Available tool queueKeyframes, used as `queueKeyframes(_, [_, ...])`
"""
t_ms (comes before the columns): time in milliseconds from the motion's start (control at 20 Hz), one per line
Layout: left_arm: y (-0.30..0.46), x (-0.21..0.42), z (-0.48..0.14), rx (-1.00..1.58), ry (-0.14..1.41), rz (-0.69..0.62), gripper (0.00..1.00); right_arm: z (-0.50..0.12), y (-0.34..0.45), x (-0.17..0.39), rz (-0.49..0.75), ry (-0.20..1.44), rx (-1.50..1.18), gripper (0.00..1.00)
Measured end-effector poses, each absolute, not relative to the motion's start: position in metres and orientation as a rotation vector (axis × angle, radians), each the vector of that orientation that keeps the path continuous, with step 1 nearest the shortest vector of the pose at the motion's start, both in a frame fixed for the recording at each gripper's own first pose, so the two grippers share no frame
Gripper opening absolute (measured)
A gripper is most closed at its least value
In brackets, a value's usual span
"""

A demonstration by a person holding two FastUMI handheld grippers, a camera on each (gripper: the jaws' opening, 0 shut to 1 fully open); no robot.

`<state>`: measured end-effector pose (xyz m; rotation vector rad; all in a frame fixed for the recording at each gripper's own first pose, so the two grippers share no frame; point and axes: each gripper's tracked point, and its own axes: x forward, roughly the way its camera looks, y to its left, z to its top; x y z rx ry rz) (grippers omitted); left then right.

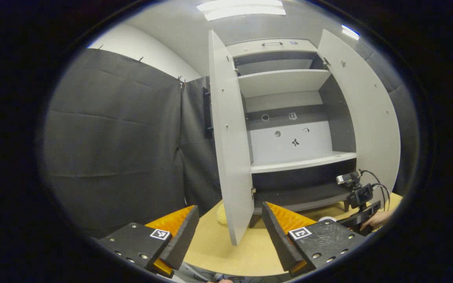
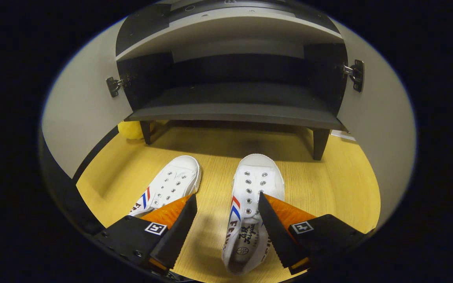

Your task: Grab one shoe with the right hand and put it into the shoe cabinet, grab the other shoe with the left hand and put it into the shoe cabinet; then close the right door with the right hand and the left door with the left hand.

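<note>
While held above the wooden floor (image 2: pixel 328 188) in the right gripper view, right gripper (image 2: pixel 226 200) spread wide, pressing on nothing, pointed down at a pair of white canvas sneakers. Right-hand sneaker (image 2: pixel 252 196) lying partly between the spread fingers, toe toward the shoe cabinet (image 2: pixel 234 112), its heel opening near the bottom of the view and one finger overlapping its edge; whether touching, impossible to tell. Left-hand sneaker (image 2: pixel 171 184) lying just beside, apart from the first, angled slightly, half hidden behind the other finger. Both on the floor in front of the cabinet's dark bottom shelf, which stands on short dark legs. Something yellow (image 2: pixel 130 129) on the floor by the cabinet's left leg. Both doors swung open, with hinges visible at either side.

In the left gripper view, left gripper (image 1: pixel 230 224) likewise gaping, gripping nothing, raised and aimed at the cabinet from farther back. Left door (image 1: pixel 228 141) standing open edge-on between the fingers, right door (image 1: pixel 368 110) swung wide. Pale shelves (image 1: pixel 301 162) bare, with a few small marks on the back panel. At lower right, the other gripper (image 1: pixel 358 196) with its camera and cables, held by a hand (image 1: pixel 376 220) low before the cabinet.
</note>
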<state>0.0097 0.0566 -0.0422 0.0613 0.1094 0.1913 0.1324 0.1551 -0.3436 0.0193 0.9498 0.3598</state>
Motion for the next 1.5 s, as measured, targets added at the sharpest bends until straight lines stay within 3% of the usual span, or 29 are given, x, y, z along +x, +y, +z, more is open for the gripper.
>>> queueKeyframes(150, [0.057, 0.009, -0.040, 0.068, 0.111, 0.191, 0.99, -0.360, 0.158, 0.128, 0.348, 1.006, 0.029, 0.91])
queueKeyframes(200, [0.057, 0.009, -0.040, 0.069, 0.111, 0.191, 0.99, -0.362, 0.156, 0.132, 0.338, 1.006, 0.022, 0.95])
queueKeyframes(250, [0.057, 0.009, -0.040, 0.069, 0.112, 0.192, 0.99, -0.366, 0.155, 0.133, 0.327, 1.009, 0.015, 0.88])
queueKeyframes(350, [0.057, 0.008, -0.040, 0.068, 0.114, 0.194, 0.99, -0.374, 0.155, 0.134, 0.317, 1.028, 0.008, 0.87])
queueKeyframes(600, [0.057, 0.008, -0.039, 0.074, 0.111, 0.194, 0.99, -0.379, 0.145, 0.142, 0.235, 1.046, -0.033, 0.55])
queueKeyframes(650, [0.056, 0.008, -0.039, 0.075, 0.110, 0.192, 0.93, -0.379, 0.141, 0.141, 0.225, 1.044, -0.040, 0.49])
queueKeyframes(700, [0.056, 0.008, -0.039, 0.075, 0.109, 0.191, 0.93, -0.379, 0.143, 0.141, 0.218, 1.045, -0.027, 0.32])
queueKeyframes(850, [0.055, 0.007, -0.040, 0.074, 0.115, 0.183, 0.96, -0.378, 0.143, 0.141, 0.217, 1.053, 0.020, 0.16])
queueKeyframes(900, [0.055, 0.007, -0.040, 0.076, 0.115, 0.181, 0.93, -0.372, 0.143, 0.141, 0.218, 1.034, 0.019, 0.01])
queueKeyframes(1050, [0.054, 0.007, -0.038, 0.082, 0.111, 0.171, 0.93, -0.368, 0.141, 0.143, 0.220, 0.990, -0.008, 0.05])
queueKeyframes(1200, [0.052, 0.006, -0.037, 0.078, 0.105, 0.162, 0.93, -0.356, 0.134, 0.144, 0.211, 0.983, 0.023, 0.01])
queueKeyframes(1250, [0.051, 0.007, -0.036, 0.076, 0.103, 0.156, 0.99, -0.353, 0.133, 0.144, 0.211, 0.984, 0.039, 0.01])
queueKeyframes(1300, [0.051, 0.006, -0.036, 0.075, 0.101, 0.151, 0.93, -0.348, 0.133, 0.144, 0.209, 0.985, 0.060, 0.01])
queueKeyframes(1450, [0.048, 0.006, -0.035, 0.075, 0.094, 0.130, 0.93, -0.332, 0.132, 0.145, 0.208, 0.965, 0.094, 0.01])
queueKeyframes(1500, [0.047, 0.006, -0.035, 0.076, 0.092, 0.122, 0.99, -0.324, 0.132, 0.145, 0.212, 0.954, 0.099, 0.01])
